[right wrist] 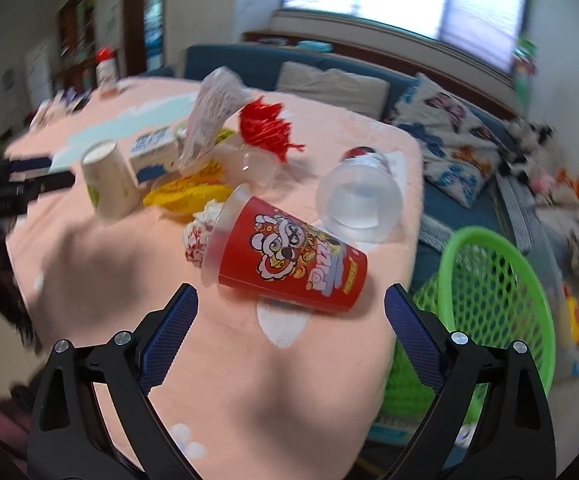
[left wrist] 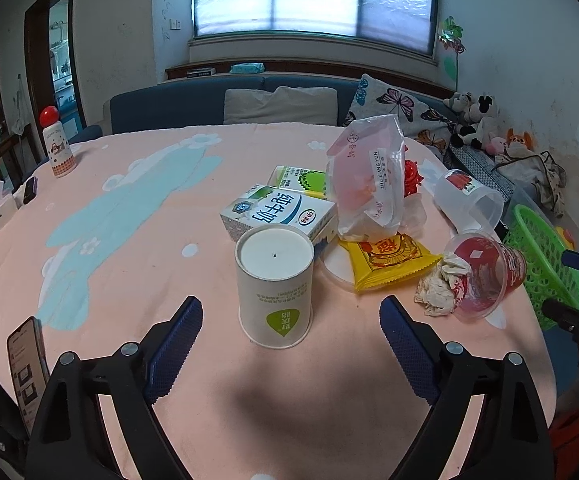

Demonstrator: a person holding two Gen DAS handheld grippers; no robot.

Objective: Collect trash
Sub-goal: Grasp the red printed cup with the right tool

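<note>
Matt paper cup point(left wrist: 274, 286) — soft cloth tablecloth point(left wrist: 137, 216)

paper cup point(left wrist: 275, 290) before milk carton point(left wrist: 279, 212) | basket point(right wrist: 493, 304) beside table point(right wrist: 217, 360)

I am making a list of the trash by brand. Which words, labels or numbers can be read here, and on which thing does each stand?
"ZHU XIANG YUN": white label on the clear plastic bag.
"纯牛奶": white-and-blue milk carton.
"PIZZA": red plastic cup lying on its side.
"HAPPY": white bottle with a red round cap; the rest is too small.
Upside-down white paper cup: print too small.
Yellow snack packet: unreadable.
</note>
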